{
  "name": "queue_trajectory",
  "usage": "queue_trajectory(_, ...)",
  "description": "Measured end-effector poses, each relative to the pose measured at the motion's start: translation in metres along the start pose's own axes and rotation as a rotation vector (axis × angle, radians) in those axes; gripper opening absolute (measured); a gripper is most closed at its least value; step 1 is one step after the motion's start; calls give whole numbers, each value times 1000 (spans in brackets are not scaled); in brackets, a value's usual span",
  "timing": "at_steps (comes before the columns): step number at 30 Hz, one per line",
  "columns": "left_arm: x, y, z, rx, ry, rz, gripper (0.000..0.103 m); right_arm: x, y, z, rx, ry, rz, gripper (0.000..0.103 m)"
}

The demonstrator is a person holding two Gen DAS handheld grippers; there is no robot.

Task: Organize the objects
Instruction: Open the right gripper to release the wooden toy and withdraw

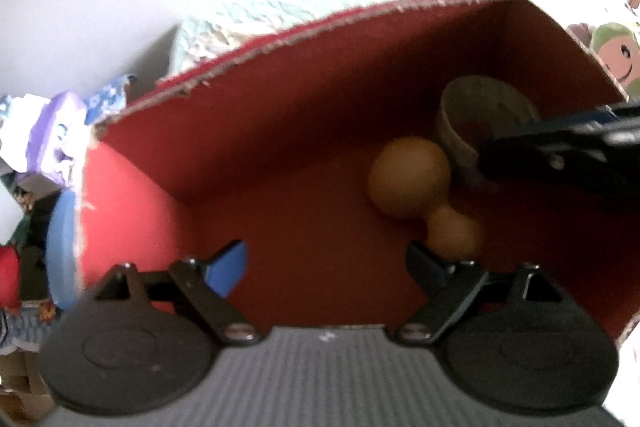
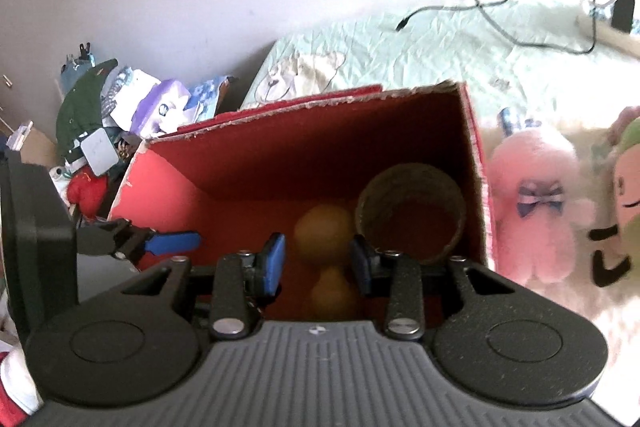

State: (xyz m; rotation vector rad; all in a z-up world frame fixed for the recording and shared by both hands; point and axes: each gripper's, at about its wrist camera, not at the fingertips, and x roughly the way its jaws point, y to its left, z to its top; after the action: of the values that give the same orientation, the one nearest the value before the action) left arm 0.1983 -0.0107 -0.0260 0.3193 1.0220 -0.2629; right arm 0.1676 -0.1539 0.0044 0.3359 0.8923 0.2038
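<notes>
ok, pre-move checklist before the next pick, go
1. Left claw empty, jaws wide: ok.
2. Right claw empty, nothing between its pads: ok.
3. Yellow gourd-shaped toy lying on the floor of the red box: ok.
4. Woven basket inside the box, in its right corner: ok.
5. Pink plush outside the box, not yet packed: not ok.
6. Whether gourd and basket touch: cannot tell.
</notes>
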Motion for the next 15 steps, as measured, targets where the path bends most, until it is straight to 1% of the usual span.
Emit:
queue_trajectory(2, -13, 3, 1, -24, -30, -8, 88, -9, 1, -4, -1, -25, -2, 39)
queue_trajectory(5, -31, 6, -1, -41, -81, 15, 88, -23, 0, -10, 10, -58, 10, 39)
queue_trajectory(7, -47, 9, -5, -65, -115, 3, 89, -32, -1, -14, 16, -80, 17, 39)
queue_trajectory(8, -58, 10, -11, -82, -130, -6, 91, -37, -1, -16, 14, -92, 22, 39)
queue_trajectory(10, -73, 14, -17, -107, -156, -18, 92, -45, -1, -21, 18, -111, 33, 39)
queue_trajectory(13, -97, 20, -30, -138, -199, -32, 100, -54, -1, -27, 17, -119, 61, 39)
queue_trajectory(15, -109, 25, -39, -158, -212, -46, 100, -58, 0, -33, 8, -114, 95, 39)
